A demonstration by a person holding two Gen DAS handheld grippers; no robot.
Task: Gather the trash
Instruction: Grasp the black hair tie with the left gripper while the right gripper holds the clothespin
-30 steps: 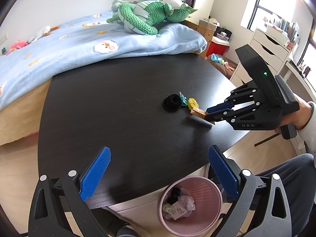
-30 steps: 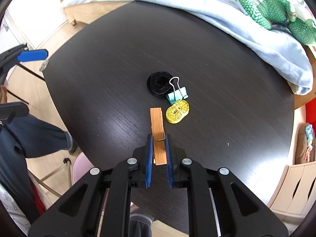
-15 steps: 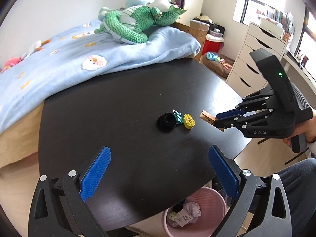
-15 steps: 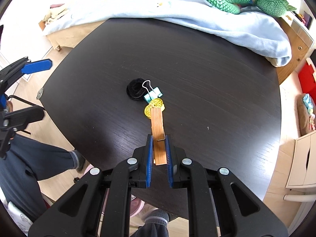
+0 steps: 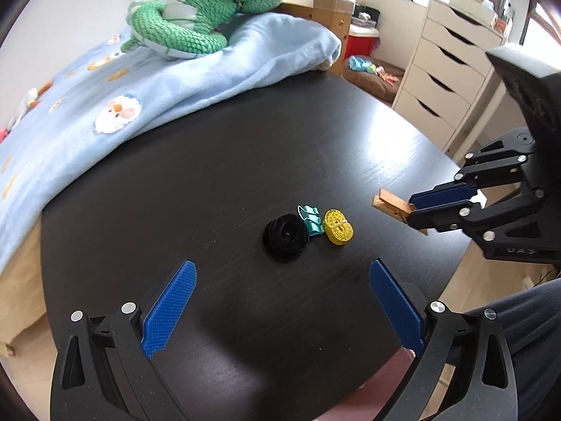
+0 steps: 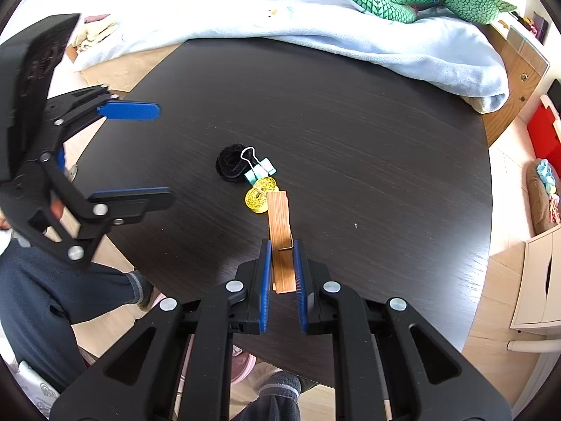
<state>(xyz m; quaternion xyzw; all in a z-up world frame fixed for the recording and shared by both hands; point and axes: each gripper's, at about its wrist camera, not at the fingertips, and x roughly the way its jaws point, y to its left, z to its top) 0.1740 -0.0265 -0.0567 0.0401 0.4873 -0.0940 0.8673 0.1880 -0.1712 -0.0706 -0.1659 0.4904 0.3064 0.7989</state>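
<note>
My right gripper (image 6: 281, 245) is shut on a wooden clothespin (image 6: 280, 231), held above the black table (image 6: 350, 133); the left wrist view shows the clothespin (image 5: 391, 206) sticking out of the right gripper (image 5: 413, 208). On the table lie a black hair tie (image 5: 285, 236), a teal binder clip (image 5: 312, 219) and a yellow rolled tape (image 5: 338, 227), close together. My left gripper (image 5: 282, 301) is open above the table, just short of the hair tie. In the right wrist view the left gripper (image 6: 159, 152) hangs left of the hair tie (image 6: 231, 166), binder clip (image 6: 259, 172) and yellow tape (image 6: 257, 196).
A bed with a blue blanket (image 5: 157, 98) and a green plush toy (image 5: 196, 24) borders the table's far side. A white drawer unit (image 5: 452, 80) stands at the right. A pink bin (image 6: 245, 366) peeks out under the table's near edge, beside the person's legs (image 6: 52, 308).
My left gripper has moved in over the table toward the three small items, and the pink bin has slipped out of its view. My right gripper has lifted the clothespin off the table and rolled.
</note>
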